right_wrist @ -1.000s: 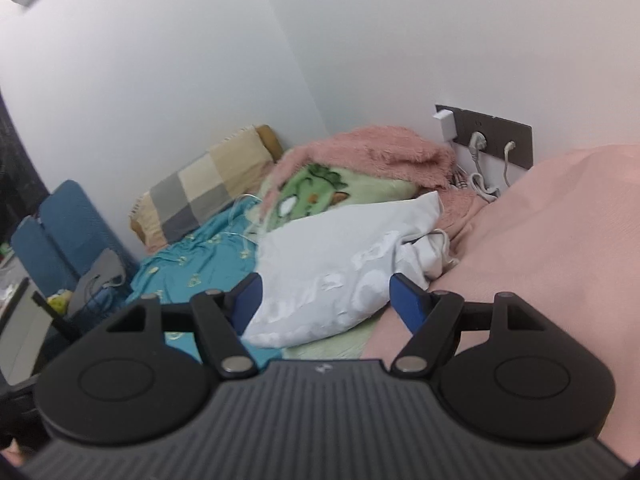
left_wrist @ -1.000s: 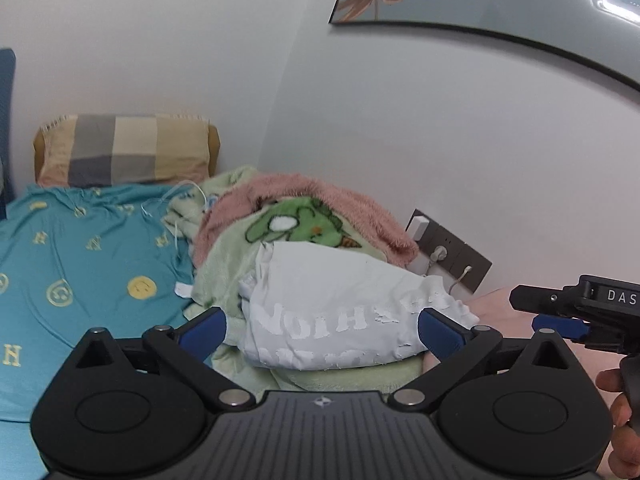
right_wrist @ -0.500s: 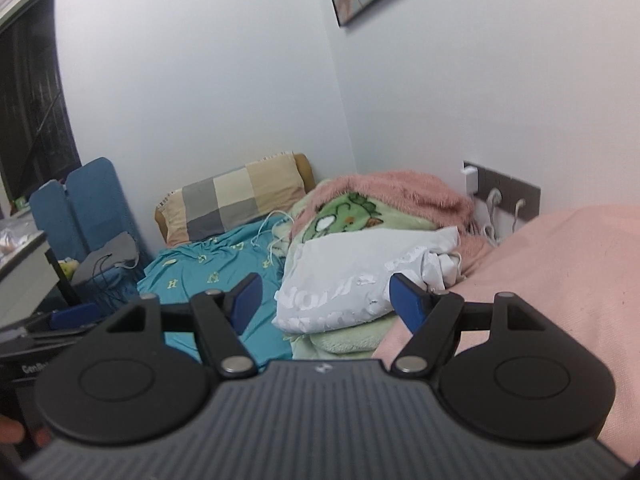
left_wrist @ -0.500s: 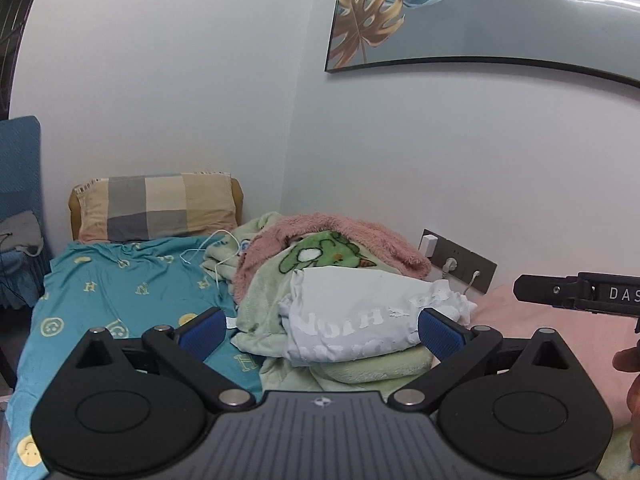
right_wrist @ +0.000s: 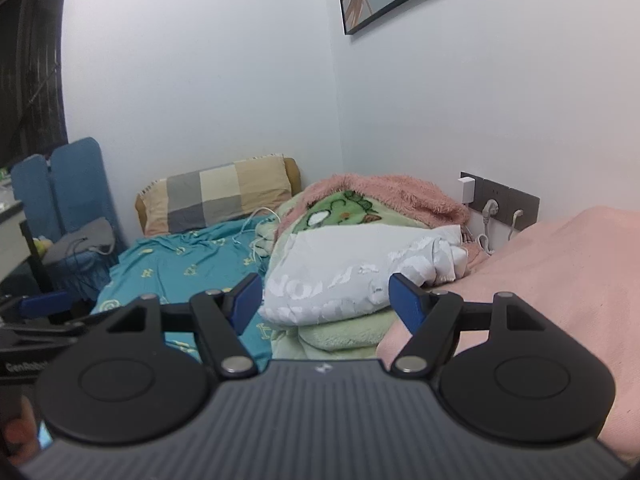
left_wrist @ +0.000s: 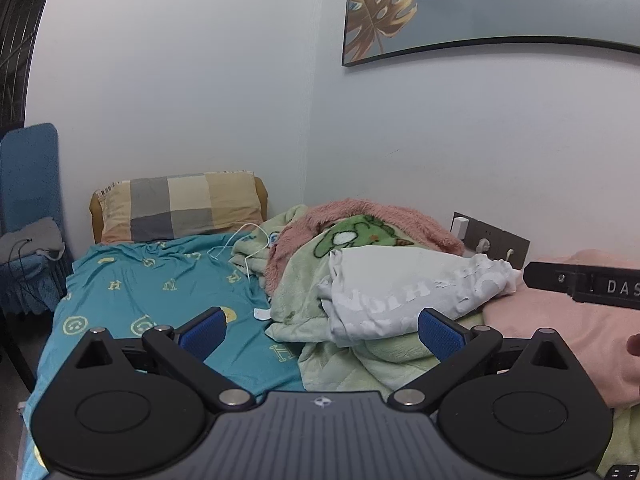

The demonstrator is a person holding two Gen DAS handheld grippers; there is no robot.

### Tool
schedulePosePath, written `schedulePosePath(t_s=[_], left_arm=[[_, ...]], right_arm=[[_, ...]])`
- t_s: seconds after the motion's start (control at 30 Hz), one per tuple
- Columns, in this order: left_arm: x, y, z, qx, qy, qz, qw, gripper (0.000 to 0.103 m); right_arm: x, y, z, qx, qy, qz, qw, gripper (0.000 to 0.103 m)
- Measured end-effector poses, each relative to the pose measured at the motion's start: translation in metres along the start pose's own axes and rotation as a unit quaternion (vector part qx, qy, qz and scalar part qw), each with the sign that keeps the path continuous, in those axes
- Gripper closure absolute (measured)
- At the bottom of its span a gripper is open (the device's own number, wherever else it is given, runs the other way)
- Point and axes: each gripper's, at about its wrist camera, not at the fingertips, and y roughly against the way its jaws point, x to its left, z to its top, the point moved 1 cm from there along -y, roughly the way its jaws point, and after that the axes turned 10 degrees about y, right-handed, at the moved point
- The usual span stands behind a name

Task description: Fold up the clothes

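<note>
A folded white T-shirt (left_wrist: 404, 288) with pale lettering lies on a heap of green and pink blankets (left_wrist: 352, 236) on the bed; it also shows in the right wrist view (right_wrist: 352, 272). My left gripper (left_wrist: 322, 330) is open and empty, held back from the shirt. My right gripper (right_wrist: 326, 300) is open and empty, also short of the shirt. The right gripper's body (left_wrist: 584, 282) shows at the right edge of the left wrist view.
A teal sheet (left_wrist: 160, 288) covers the bed, with a checked pillow (left_wrist: 180, 206) at its head. A pink cover (right_wrist: 560, 272) lies at the right. A wall socket panel (right_wrist: 500, 200) with plugs and cables sits behind the blankets. A blue chair (right_wrist: 60, 192) stands at the left.
Both grippers have pulled back and up from the white shirt, which now lies farther off on the blanket heap. More of the room shows. Both stay open.
</note>
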Motion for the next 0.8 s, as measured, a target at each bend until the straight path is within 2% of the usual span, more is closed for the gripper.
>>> schedulePosePath(t_s=[0.37,0.8], left_arm=[[0.018,-0.007,-0.003,0.001,-0.002,0.006,1.0,0.0],[0.014,0.006,-0.003,-0.011,-0.01,0.007,0.9999,0.0]], right_arm=[[0.017,-0.022,-0.014,0.007,-0.001,-0.016,1.0,0.031],[0.022,-0.016,-0.019,0.008,0.001,-0.022,1.0,0.031]])
